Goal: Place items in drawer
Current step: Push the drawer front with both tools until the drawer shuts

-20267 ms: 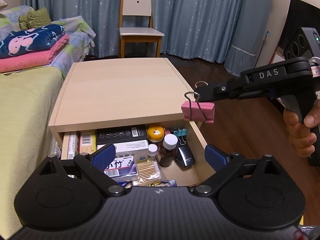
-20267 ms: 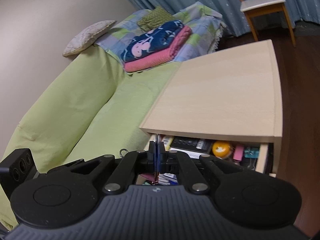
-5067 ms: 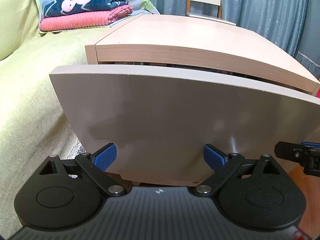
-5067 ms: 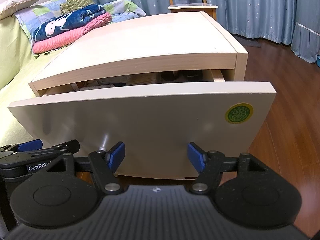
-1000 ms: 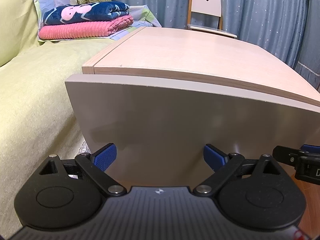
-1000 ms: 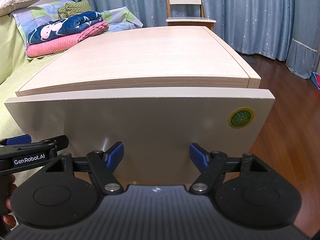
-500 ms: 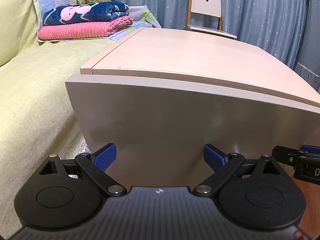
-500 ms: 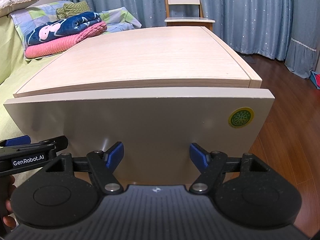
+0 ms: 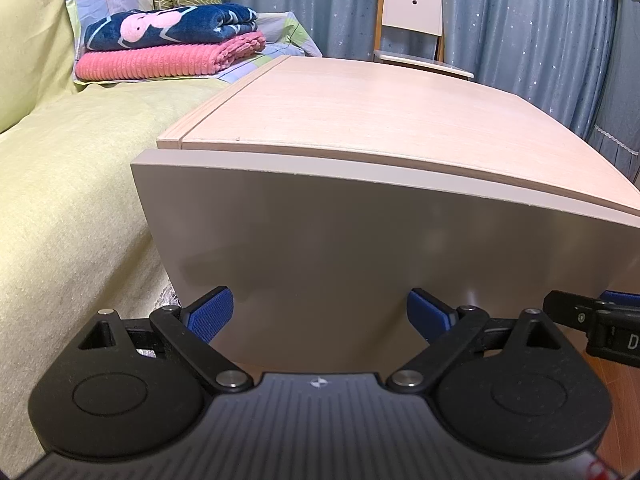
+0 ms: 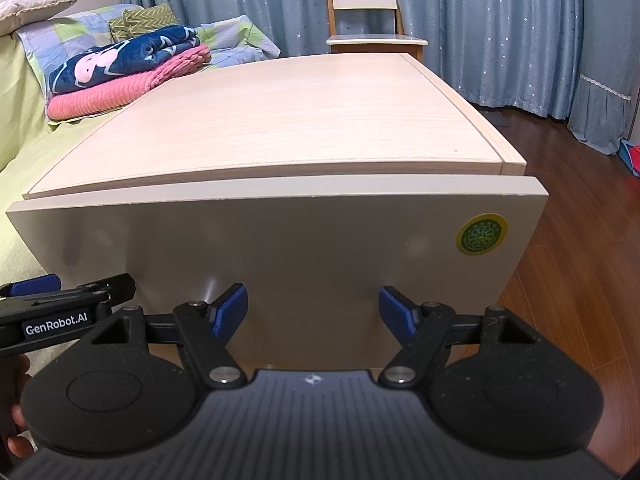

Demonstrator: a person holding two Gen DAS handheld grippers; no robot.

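Note:
The drawer's pale grey front [image 9: 340, 248] [image 10: 280, 248] sits flush under the light wood cabinet top [image 9: 360, 112] [image 10: 288, 120], so its contents are hidden. A round green sticker [image 10: 481, 235] marks the front's right end. My left gripper [image 9: 320, 312] is open, its blue pads [image 9: 210, 312] close against the lower part of the front. My right gripper [image 10: 312, 312] is open too, blue pads [image 10: 230, 310] right at the front, nothing held. Each gripper shows at the edge of the other's view: the right gripper [image 9: 592, 320] and the left gripper [image 10: 60, 308].
A yellow-green sofa [image 9: 72, 184] runs along the cabinet's left, with folded pink and navy blankets [image 9: 168, 52] at its far end. A white wooden chair [image 10: 368, 8] and blue curtains [image 10: 500, 20] stand behind. Dark wood floor [image 10: 580, 240] lies to the right.
Since five seconds ago the drawer front has gone back in under the cabinet top, closing the gap. Over the last second both grippers stayed open at the front.

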